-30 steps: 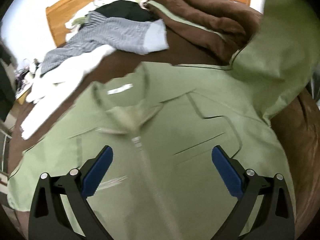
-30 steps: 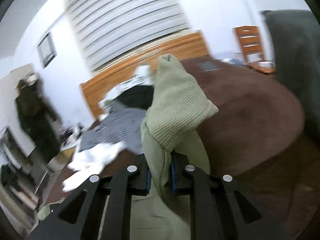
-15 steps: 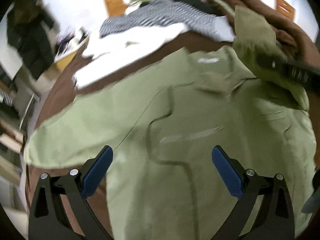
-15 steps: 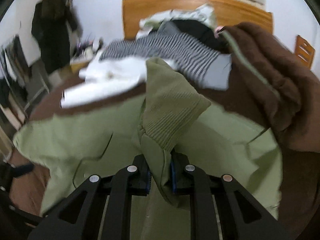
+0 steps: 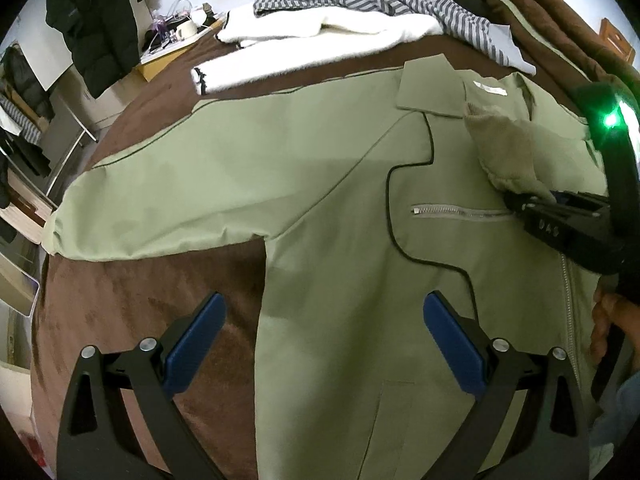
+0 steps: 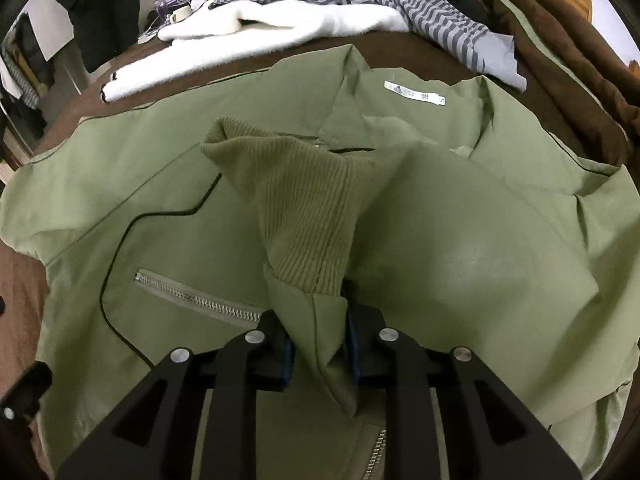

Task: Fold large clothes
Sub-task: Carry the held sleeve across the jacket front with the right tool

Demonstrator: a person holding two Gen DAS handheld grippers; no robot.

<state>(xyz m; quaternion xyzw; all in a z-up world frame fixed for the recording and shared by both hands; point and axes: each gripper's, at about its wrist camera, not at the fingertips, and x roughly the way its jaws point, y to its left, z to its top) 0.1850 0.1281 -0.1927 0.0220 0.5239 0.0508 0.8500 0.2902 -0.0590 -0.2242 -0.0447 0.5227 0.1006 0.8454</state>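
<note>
Fingers (image 6: pixel 276 350) of the right gripper (image 6: pixel 318 354) are clamped on the ribbed cuff (image 6: pixel 304 208), held over the green jacket (image 5: pixel 340 208) spread on the bed (image 5: pixel 132 304); the left gripper (image 5: pixel 324 344) is held open, nearer the left sleeve (image 5: pixel 192 200) stretching leftward.

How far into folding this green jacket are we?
Early. Done: the green jacket lies spread front-up on the brown bedspread. In hand: the right gripper grips the ribbed cuff, sleeve carried over the chest. Left: the other sleeve lies outstretched; the left gripper is open.
</note>
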